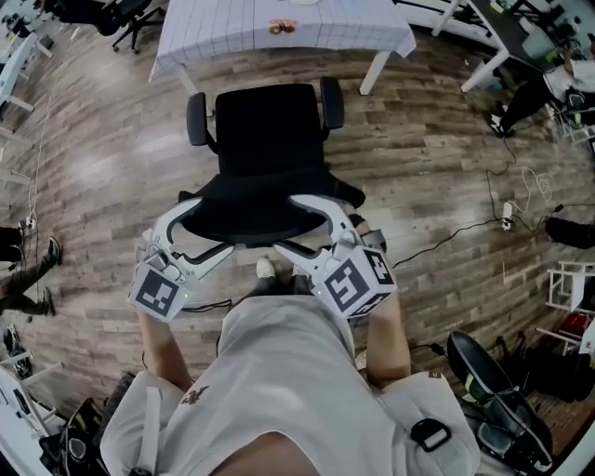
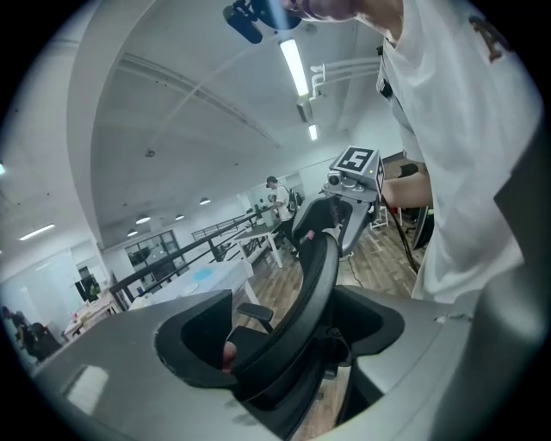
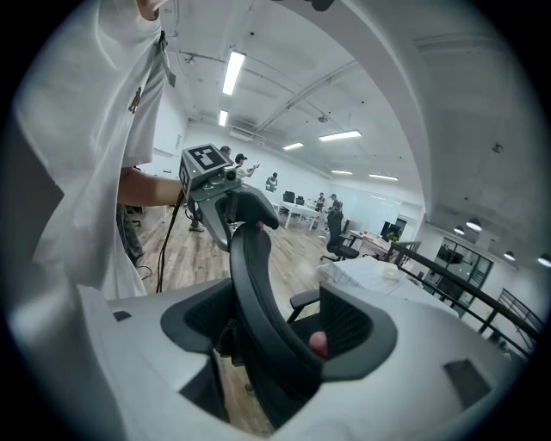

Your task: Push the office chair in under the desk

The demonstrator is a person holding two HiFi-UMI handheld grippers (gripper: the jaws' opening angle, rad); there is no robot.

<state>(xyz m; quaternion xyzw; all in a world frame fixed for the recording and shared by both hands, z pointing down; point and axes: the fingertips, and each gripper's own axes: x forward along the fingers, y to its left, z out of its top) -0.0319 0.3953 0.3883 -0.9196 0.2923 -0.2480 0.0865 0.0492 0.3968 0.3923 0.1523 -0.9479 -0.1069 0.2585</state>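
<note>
A black office chair (image 1: 270, 130) faces a desk with a white checked cloth (image 1: 214, 37), its seat in front of the desk's near edge. I stand behind the chair with its backrest (image 1: 265, 209) below me. My left gripper (image 1: 214, 225) straddles the left part of the backrest's top edge. My right gripper (image 1: 284, 221) straddles the right part. In the left gripper view the backrest (image 2: 314, 276) runs between the wide jaws of the left gripper (image 2: 284, 344), with a gap beside it. The right gripper view shows the same backrest (image 3: 250, 284) inside the right gripper (image 3: 275, 332).
The floor is wood planks. A white desk leg (image 1: 375, 70) stands right of the chair. Cables and a power strip (image 1: 507, 218) trail on the right, and black bags (image 1: 493, 372) lie at the lower right. More chairs (image 1: 121, 19) stand at the far left.
</note>
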